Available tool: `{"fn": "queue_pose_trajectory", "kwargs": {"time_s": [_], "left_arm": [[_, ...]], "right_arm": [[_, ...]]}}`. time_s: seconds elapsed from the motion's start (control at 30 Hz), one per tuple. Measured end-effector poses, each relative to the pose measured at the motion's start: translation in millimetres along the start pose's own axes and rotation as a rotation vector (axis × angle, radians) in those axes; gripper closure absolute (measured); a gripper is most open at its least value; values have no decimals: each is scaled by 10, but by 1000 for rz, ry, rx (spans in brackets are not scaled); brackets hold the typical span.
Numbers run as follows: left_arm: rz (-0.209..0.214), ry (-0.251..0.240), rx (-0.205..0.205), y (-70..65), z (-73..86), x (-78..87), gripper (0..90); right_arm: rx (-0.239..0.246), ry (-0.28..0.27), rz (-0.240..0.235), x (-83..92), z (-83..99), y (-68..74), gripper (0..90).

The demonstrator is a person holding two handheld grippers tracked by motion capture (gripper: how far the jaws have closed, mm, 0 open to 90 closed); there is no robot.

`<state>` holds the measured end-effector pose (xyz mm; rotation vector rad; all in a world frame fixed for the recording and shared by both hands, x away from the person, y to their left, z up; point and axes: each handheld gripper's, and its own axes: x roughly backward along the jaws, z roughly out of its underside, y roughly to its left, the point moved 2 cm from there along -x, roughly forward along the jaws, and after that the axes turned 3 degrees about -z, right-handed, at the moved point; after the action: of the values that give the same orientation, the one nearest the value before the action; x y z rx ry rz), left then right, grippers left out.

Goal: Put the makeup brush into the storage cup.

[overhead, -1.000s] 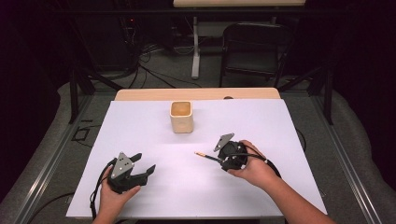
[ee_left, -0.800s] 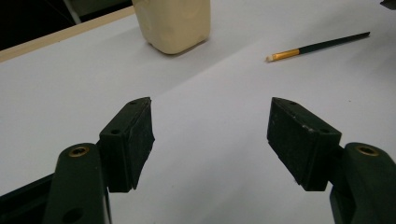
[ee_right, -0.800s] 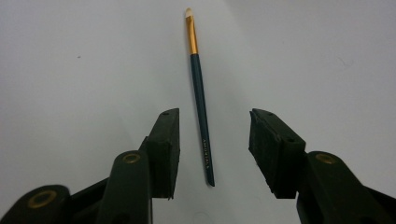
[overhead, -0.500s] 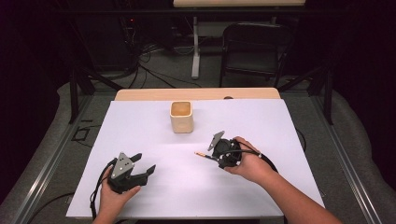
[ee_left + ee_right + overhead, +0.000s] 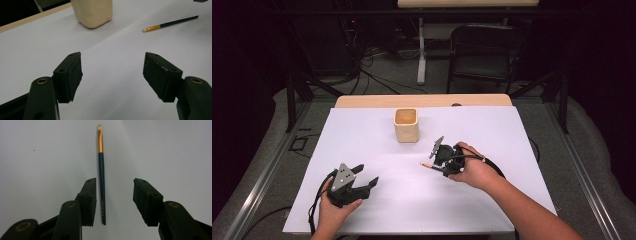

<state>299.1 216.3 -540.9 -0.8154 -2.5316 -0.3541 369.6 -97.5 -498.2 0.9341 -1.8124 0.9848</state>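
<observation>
Here the right gripper (image 5: pixel 438 159) is hovering over a slim brush (image 5: pixel 101 173) lying flat on the white table cover (image 5: pixel 492 125), and the step in hand looks like picking that brush up, perhaps to drop it into the cream cup (image 5: pixel 406 125) standing toward twelve o'clock from it. Its jaws are standing apart, roughly half open, with the dark handle lying between them in the right gripper view; nothing is pressing on the brush, though the handle is running much nearer the left-hand pad than the other one.

To do this well, I would be shifting the gripper a little sideways so the handle sits midway, lowering until the pads bracket the handle just above the sheet, and closing across the handle rather than along it. Gripping near the rear third, as it is lined up now, risks the bristle end drooping; a hold closer to the gold ferrule should be steadier.

In the high view the brush (image 5: pixel 430 166) is lying with its long axis running from about four o'clock to ten o'clock, the pale bristle tip pointing toward ten o'clock, away from the right hand. The cup is well apart from it.

The left gripper (image 5: pixel 364 183) is resting near the table's front edge, at about seven o'clock from the cup, jaws wide apart and holding nothing.
</observation>
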Motion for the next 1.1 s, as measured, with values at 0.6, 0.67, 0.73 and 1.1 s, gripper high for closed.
{"fn": "queue_pose_trajectory", "kwargs": {"time_s": [0.6,0.67,0.73,1.1], "left_arm": [[0,6,-7,0,4,-8,316],[0,6,-8,1,4,-8,317],[0,6,-8,3,4,-8,317],[0,7,-10,4,6,-11,316]], "right_arm": [[41,47,-18,-131,-153,-6,563],[44,59,-17,-156,-171,-3,563],[38,65,-20,-193,-187,2,564],[64,87,-17,-243,-306,-21,567]]}}
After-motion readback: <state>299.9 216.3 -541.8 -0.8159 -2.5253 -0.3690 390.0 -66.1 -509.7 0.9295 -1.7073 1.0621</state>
